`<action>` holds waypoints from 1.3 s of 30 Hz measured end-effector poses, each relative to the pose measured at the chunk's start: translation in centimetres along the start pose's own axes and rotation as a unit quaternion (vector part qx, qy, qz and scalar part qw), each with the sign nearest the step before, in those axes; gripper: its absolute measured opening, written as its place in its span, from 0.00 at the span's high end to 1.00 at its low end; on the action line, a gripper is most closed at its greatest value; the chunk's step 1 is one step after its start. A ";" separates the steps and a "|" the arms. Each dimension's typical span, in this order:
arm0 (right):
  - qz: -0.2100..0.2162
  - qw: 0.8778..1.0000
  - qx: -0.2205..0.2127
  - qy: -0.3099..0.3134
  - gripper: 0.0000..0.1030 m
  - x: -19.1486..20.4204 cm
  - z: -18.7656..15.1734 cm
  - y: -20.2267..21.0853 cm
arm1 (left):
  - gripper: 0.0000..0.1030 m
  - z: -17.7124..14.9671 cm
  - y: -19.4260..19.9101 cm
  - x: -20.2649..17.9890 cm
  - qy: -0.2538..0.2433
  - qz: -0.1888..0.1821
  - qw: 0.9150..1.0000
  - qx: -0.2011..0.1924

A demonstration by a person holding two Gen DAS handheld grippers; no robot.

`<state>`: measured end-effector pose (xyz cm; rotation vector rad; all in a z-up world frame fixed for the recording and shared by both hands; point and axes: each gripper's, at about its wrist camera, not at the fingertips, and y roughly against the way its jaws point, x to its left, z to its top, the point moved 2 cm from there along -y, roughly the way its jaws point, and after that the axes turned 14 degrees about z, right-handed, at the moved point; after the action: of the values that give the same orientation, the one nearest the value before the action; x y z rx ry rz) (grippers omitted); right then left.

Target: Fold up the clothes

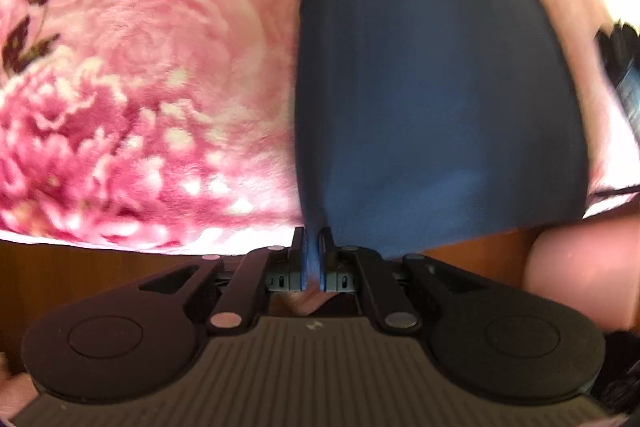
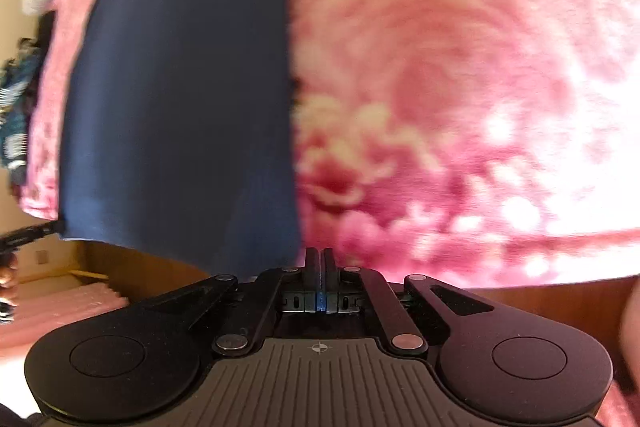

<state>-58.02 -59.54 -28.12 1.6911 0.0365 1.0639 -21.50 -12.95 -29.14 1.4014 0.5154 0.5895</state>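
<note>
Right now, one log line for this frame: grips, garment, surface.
left gripper: shut on blue garment | right gripper: shut on blue garment | garment: lifted, hanging from both | below: pink floral blanket | image: motion-blurred

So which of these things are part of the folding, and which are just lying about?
Part of the job:
blue cloth, pinched at its near edge
left gripper, shut on the cloth
right gripper, shut on the cloth

Just there:
pink floral blanket, spread under the cloth
patterned dark garment, off at the side
</note>
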 end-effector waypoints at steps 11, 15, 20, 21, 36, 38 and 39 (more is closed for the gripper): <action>0.003 0.989 -0.076 0.125 0.51 7.4 8.4 1.7 | 0.76 8.3 5.2 3.3 0.031 0.039 0.994 -0.096; 0.028 0.983 -0.083 0.164 0.51 12.9 14.0 -1.2 | 0.76 13.8 3.7 2.8 0.038 0.011 0.991 -0.127; 0.036 0.977 -0.070 0.198 0.51 18.7 20.9 -7.2 | 0.76 21.7 -0.7 2.1 0.048 -0.044 0.986 -0.152; 0.036 0.976 -0.066 0.203 0.51 19.7 22.4 -8.6 | 0.76 23.3 -1.6 2.1 0.051 -0.053 0.985 -0.156; -0.009 0.965 -0.067 0.253 0.51 23.9 41.1 -17.9 | 0.99 35.0 -8.6 1.4 -0.012 -0.125 0.981 -0.150; -0.007 0.965 -0.068 0.255 0.51 23.8 42.4 -18.0 | 1.00 35.5 -7.6 2.2 -0.015 -0.110 0.980 -0.166; -0.007 0.964 -0.070 0.258 0.51 23.9 43.0 -18.0 | 1.00 35.8 -7.2 2.8 -0.010 -0.100 0.980 -0.174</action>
<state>-7.33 -72.51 -27.98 1.2506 0.2998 1.4372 4.53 -38.44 -32.51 1.0096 0.5024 0.4754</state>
